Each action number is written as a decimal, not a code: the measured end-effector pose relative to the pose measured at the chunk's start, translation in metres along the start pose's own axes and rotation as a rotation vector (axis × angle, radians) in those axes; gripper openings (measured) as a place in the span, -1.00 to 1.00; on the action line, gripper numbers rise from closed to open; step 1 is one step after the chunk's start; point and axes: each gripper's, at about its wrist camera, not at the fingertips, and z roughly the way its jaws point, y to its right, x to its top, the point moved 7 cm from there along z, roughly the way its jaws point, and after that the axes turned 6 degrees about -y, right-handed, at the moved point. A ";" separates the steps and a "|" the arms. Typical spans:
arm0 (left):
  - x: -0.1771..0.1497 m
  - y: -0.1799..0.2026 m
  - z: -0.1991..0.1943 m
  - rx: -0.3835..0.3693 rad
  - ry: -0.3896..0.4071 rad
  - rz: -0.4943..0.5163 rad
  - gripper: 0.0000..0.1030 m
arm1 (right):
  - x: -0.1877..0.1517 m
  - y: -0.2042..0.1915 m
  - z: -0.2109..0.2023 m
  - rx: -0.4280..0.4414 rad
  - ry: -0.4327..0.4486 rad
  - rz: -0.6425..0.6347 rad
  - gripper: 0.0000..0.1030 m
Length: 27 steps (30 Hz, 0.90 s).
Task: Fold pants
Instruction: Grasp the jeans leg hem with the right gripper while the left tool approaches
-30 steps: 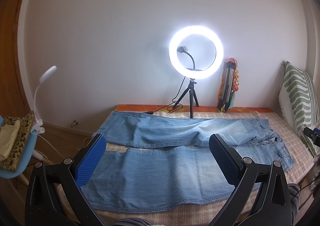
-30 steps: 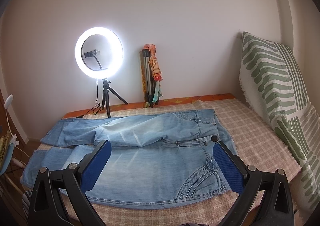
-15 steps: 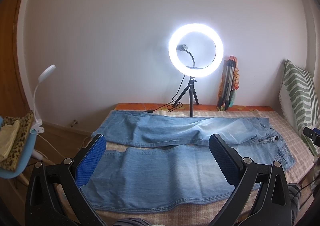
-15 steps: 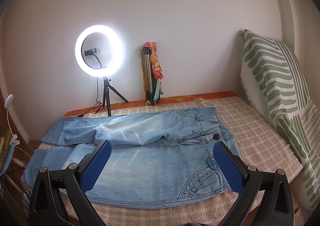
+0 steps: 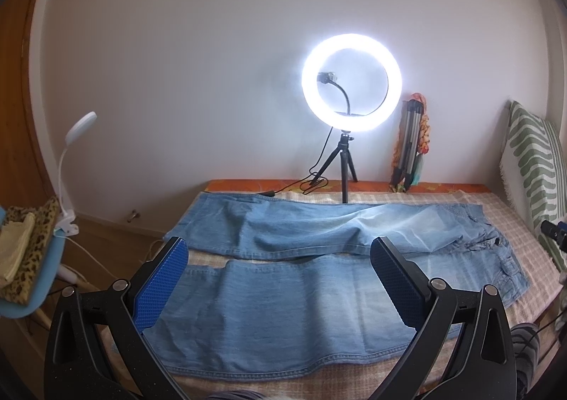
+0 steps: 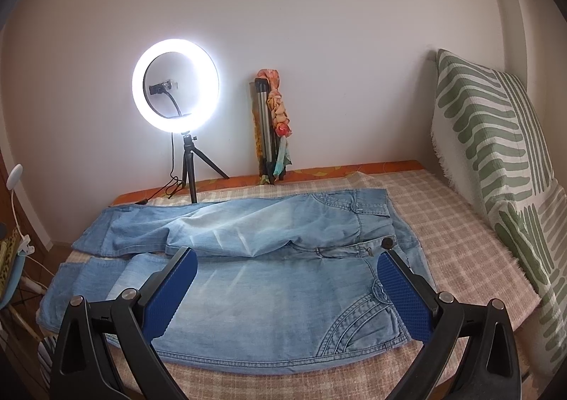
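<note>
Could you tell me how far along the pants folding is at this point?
Done: the jeans lie spread flat on the bed, legs side by side. In hand: nothing; the left claw and right claw hover open above the denim. Left: every fold.

A bed with a pink checked cover [image 6: 457,223] holds light blue denim pants [image 6: 269,279] spread flat. A glowing white ring light on a small black tripod [image 6: 175,95] stands at the back edge. A green striped pillow [image 6: 503,166] leans at the right end.
</note>
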 end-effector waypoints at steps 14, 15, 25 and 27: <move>0.016 -0.042 0.063 0.051 -0.051 0.010 0.98 | 0.047 -0.023 0.056 0.084 -0.002 -0.106 1.00; 0.019 -0.046 0.072 0.047 -0.061 0.009 0.96 | 0.051 -0.026 0.061 0.087 -0.004 -0.122 1.00; 0.031 -0.076 0.151 0.026 -0.185 -0.039 0.86 | 0.103 -0.071 0.147 0.274 -0.121 -0.227 0.97; 0.032 -0.079 0.168 0.027 -0.208 -0.054 0.81 | 0.109 -0.080 0.167 0.300 -0.137 -0.252 0.96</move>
